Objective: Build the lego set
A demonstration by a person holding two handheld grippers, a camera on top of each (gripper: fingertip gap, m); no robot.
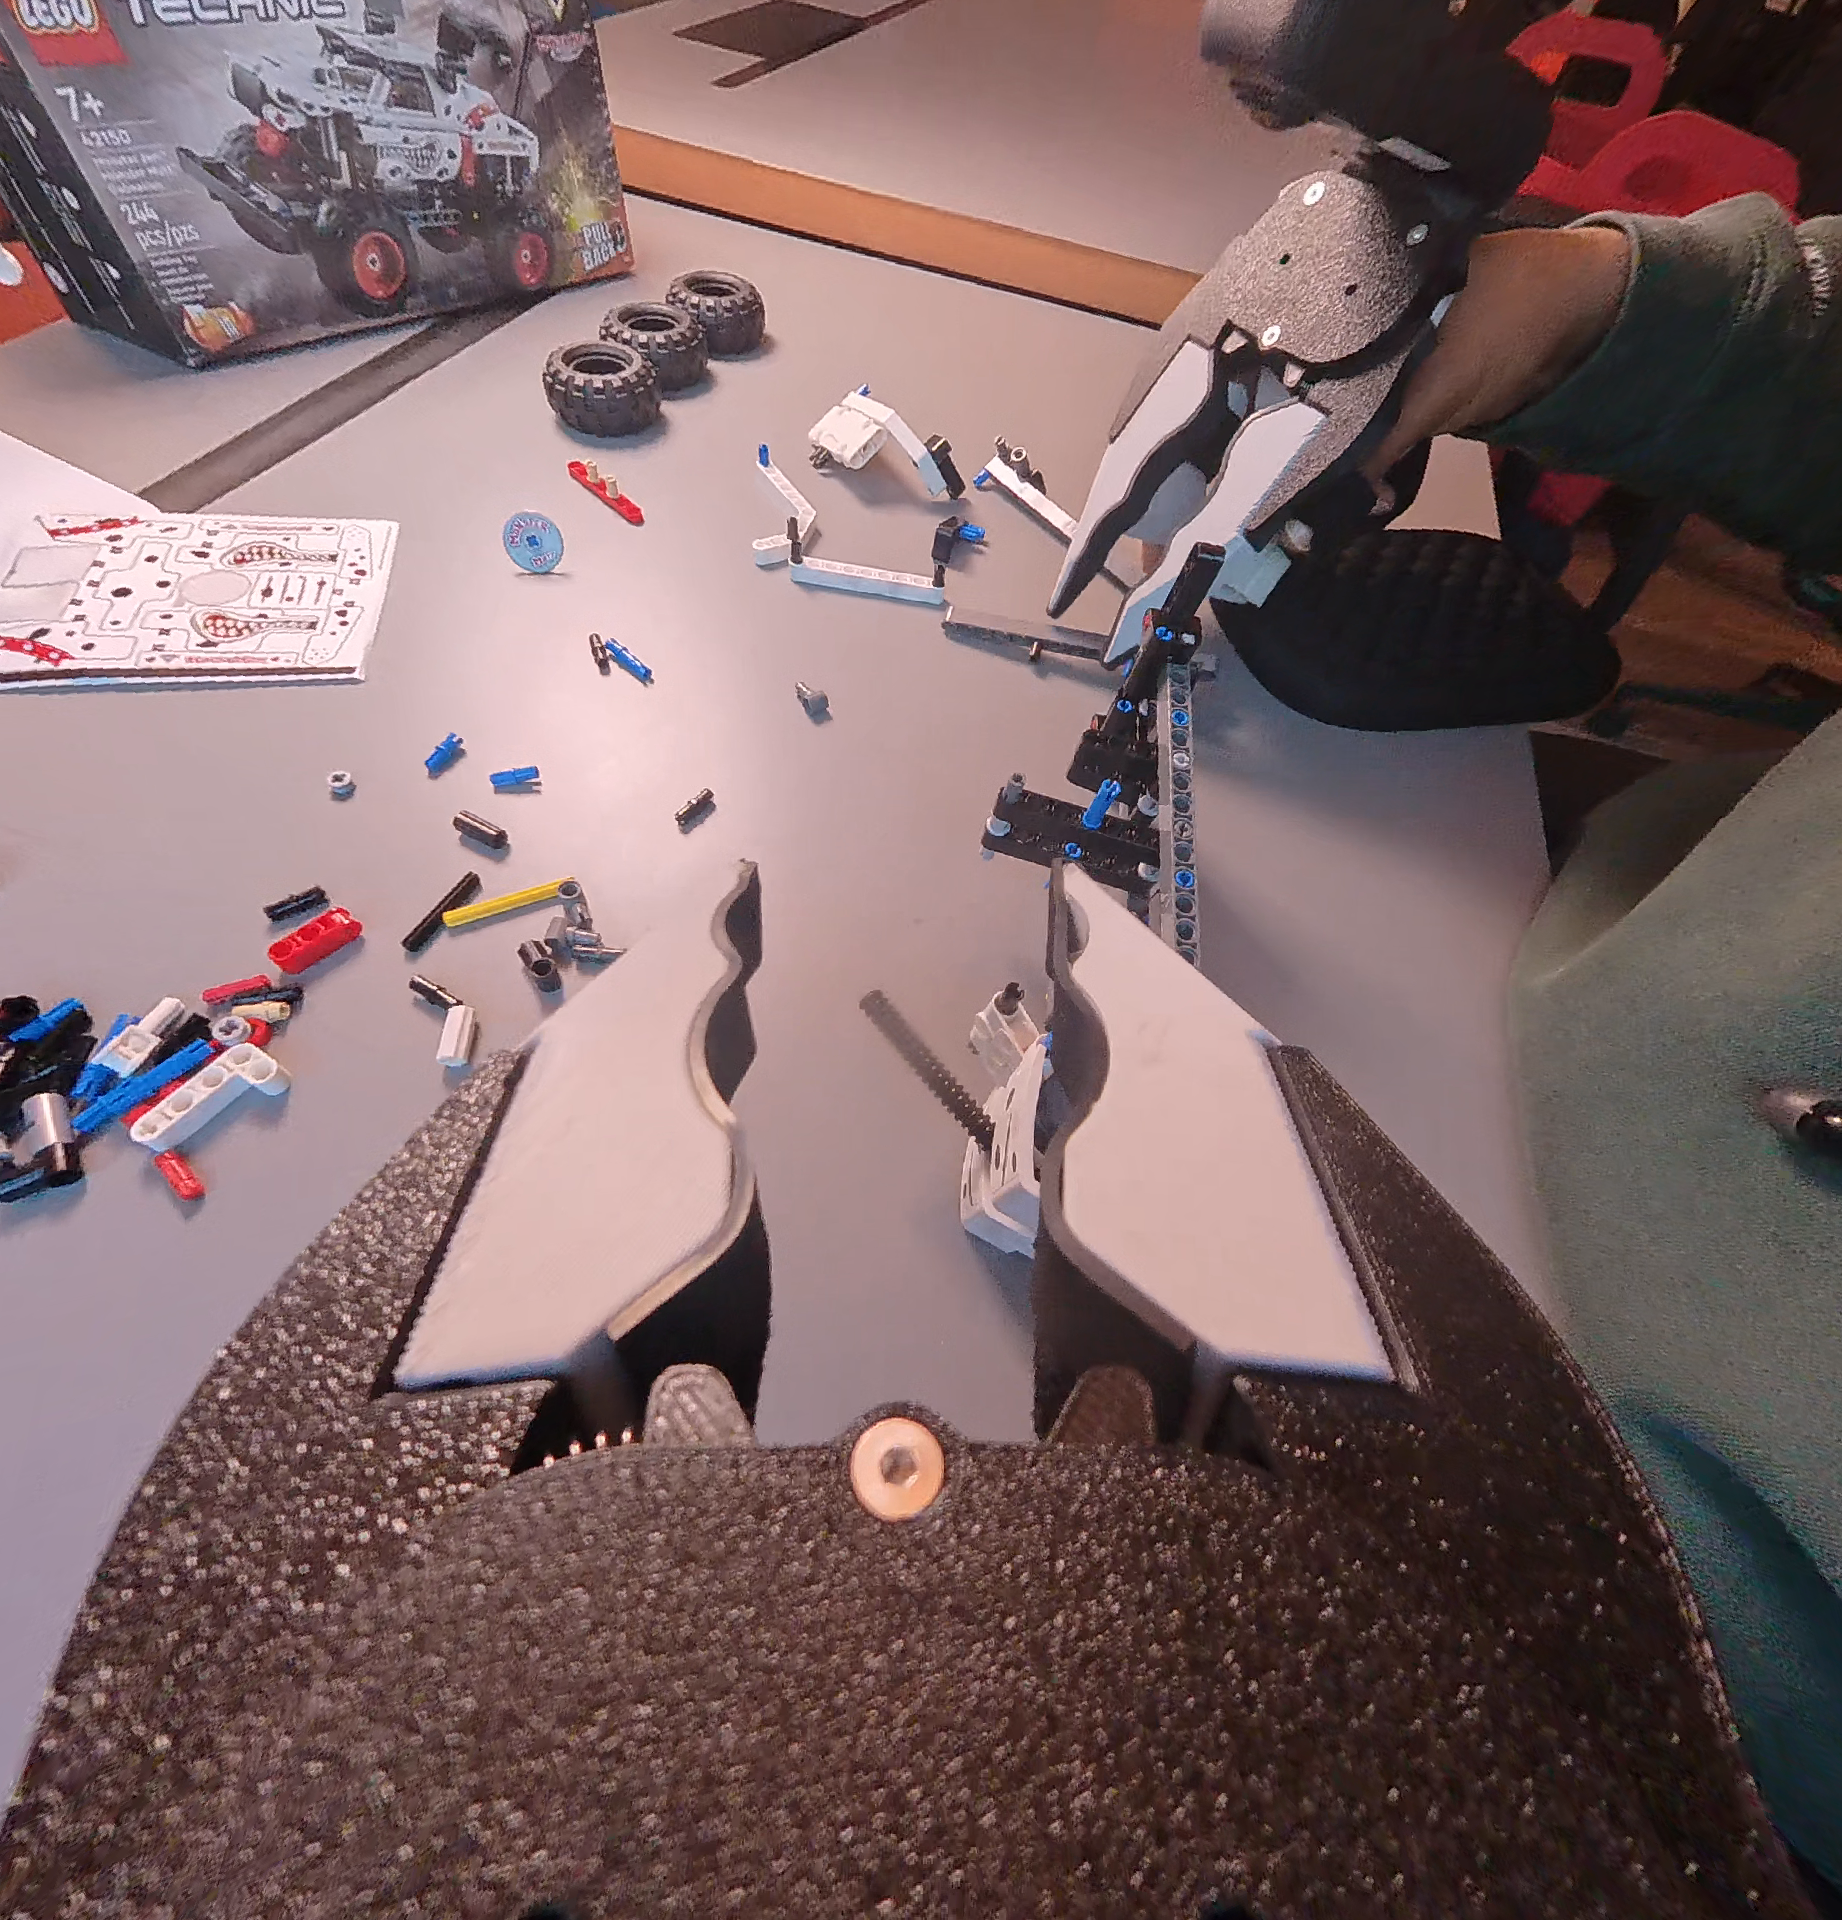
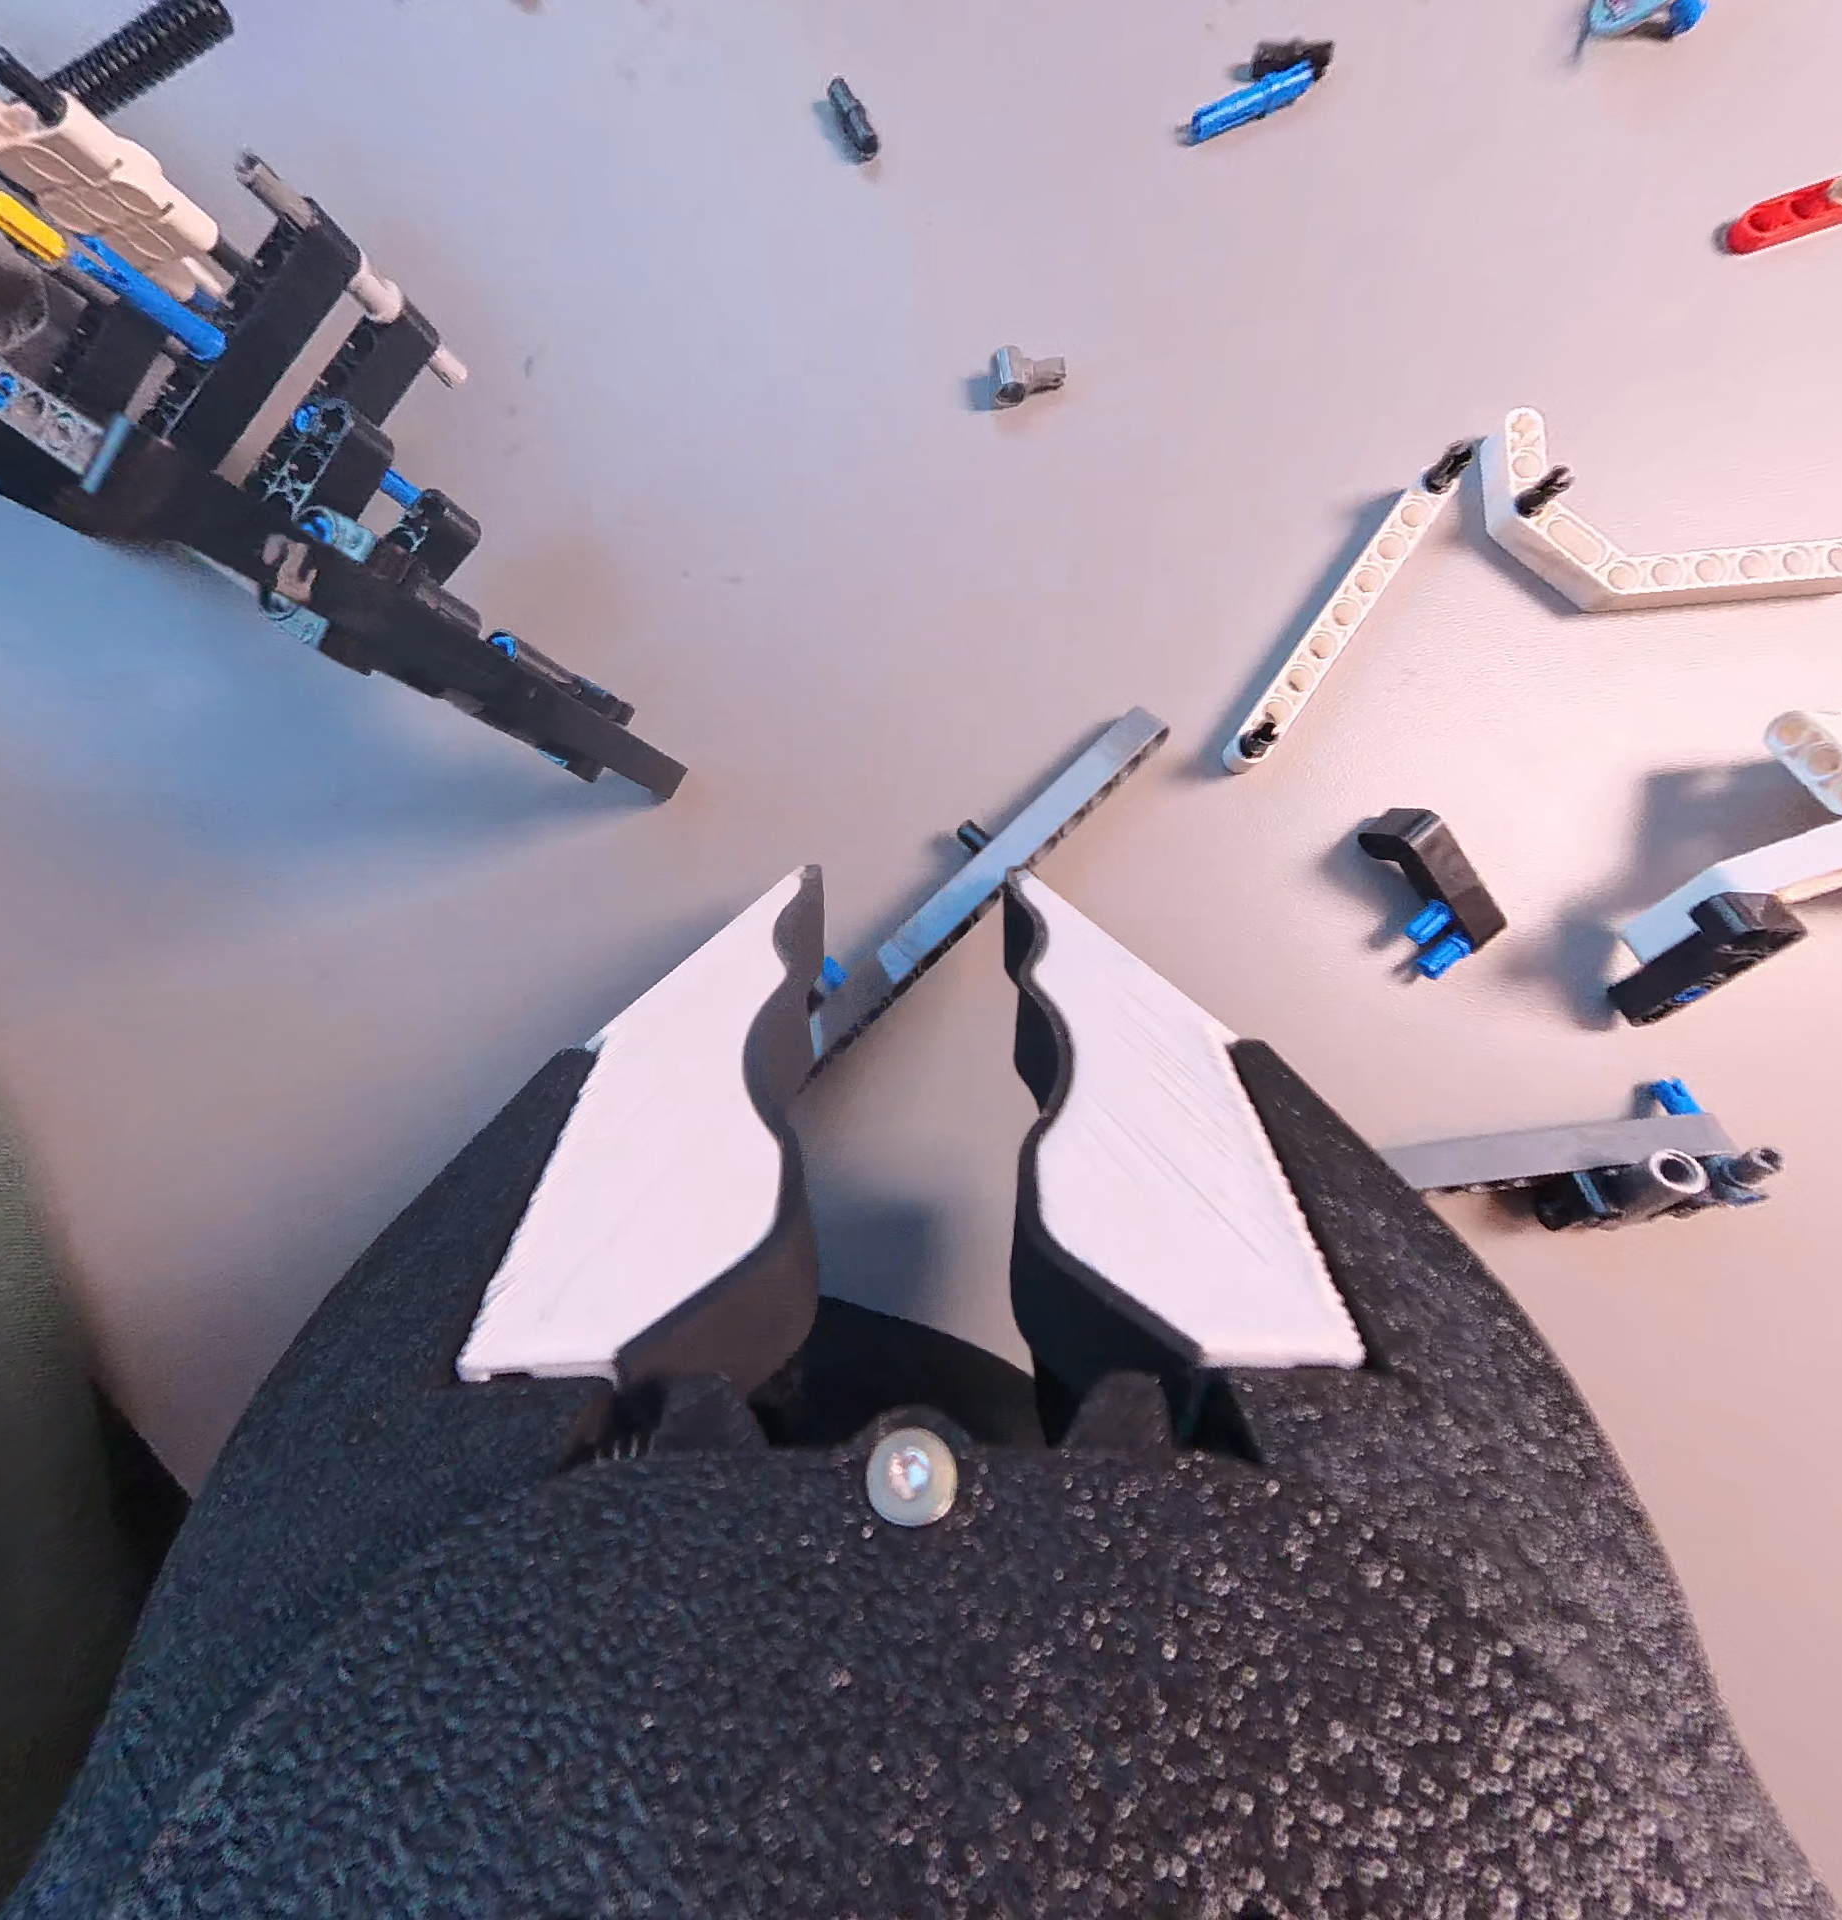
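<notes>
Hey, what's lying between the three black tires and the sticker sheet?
In the left wrist view, a round light-blue disc and a short red beam lie between the tires and the sticker sheet.

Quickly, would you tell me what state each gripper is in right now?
Left gripper: open, holding nothing.
Right gripper: open, holding nothing, poised over the grey beam.

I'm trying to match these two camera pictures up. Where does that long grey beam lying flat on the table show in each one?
Left wrist view: the grey beam lies right of centre, under the far gripper's tips.
Right wrist view: centre, slanting up from between the right gripper fingertips.
Shared landmark: the black chassis assembly beside it.
</notes>
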